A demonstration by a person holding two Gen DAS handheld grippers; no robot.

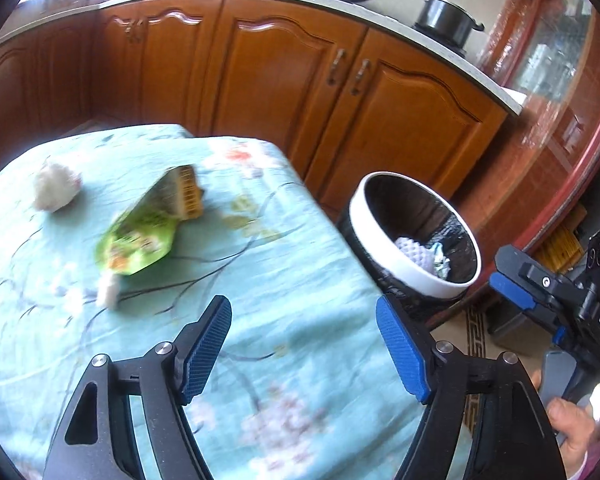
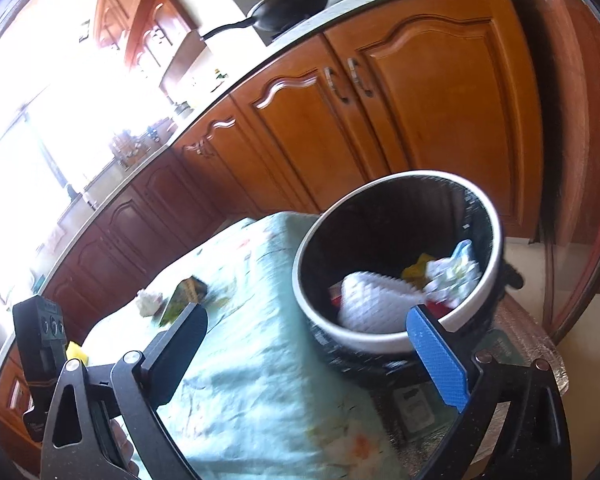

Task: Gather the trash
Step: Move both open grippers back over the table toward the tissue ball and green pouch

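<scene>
A green snack wrapper (image 1: 140,236) lies on the pale blue flowered tablecloth (image 1: 260,360), with a crumpled white tissue (image 1: 56,192) behind it and a small white scrap (image 1: 108,292) in front. My left gripper (image 1: 302,302) hovers open and empty over the cloth, short of them. The white-rimmed trash bin (image 1: 416,276) with a black liner stands past the table's right edge. My right gripper (image 2: 306,312) is wide open and empty just before the bin (image 2: 380,344), which holds a white foam net (image 2: 372,296), a crumpled wrapper (image 2: 452,276) and a yellow piece (image 2: 418,264).
Wooden kitchen cabinets (image 1: 284,80) run behind the table, with a wok (image 2: 292,0) and a pot (image 1: 446,16) on the counter. A glass-fronted cabinet (image 1: 552,80) stands at the right. The bin rests on a low stand (image 2: 520,340). A yellow object (image 2: 76,350) lies at the table's left.
</scene>
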